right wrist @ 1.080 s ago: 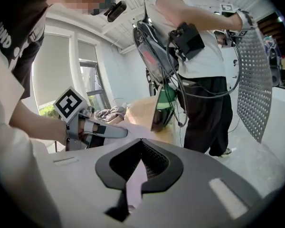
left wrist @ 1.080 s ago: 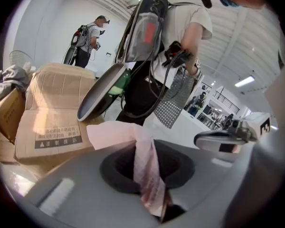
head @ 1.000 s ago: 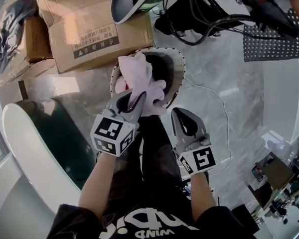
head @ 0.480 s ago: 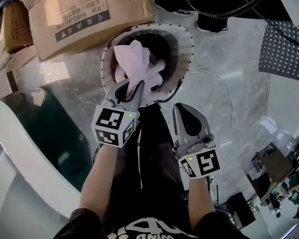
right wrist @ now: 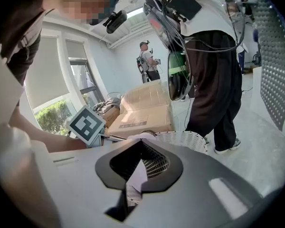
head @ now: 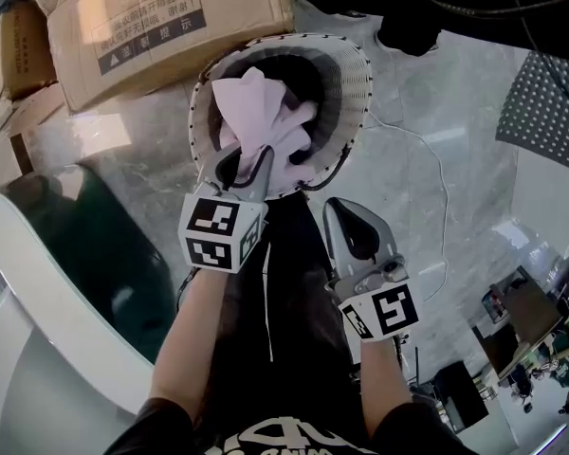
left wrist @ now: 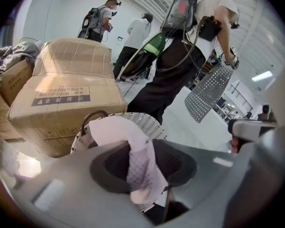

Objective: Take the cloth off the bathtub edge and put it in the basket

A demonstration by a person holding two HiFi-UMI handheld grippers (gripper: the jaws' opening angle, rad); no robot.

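A pink cloth [head: 261, 121] hangs from my left gripper [head: 245, 164] over the white woven basket [head: 360, 74], its loose end lying inside the basket. In the left gripper view the cloth [left wrist: 140, 167] runs down between the jaws, which are opening but still hold it, with the basket [left wrist: 142, 122] right behind. My right gripper [head: 346, 211] hovers shut and empty just right of the basket's near rim, over the person's dark trouser legs. The white bathtub [head: 38, 282] with its dark inside curves along the left.
A large cardboard box [head: 161, 17] stands behind the basket, with a smaller box [head: 19, 41] to its left. A thin white cable [head: 441, 197] trails over the marble floor at right. People stand beyond the basket [right wrist: 180, 139] in both gripper views.
The left gripper has carried the cloth a little farther over the basket, and more of it now lies inside. The right gripper has stayed beside it.
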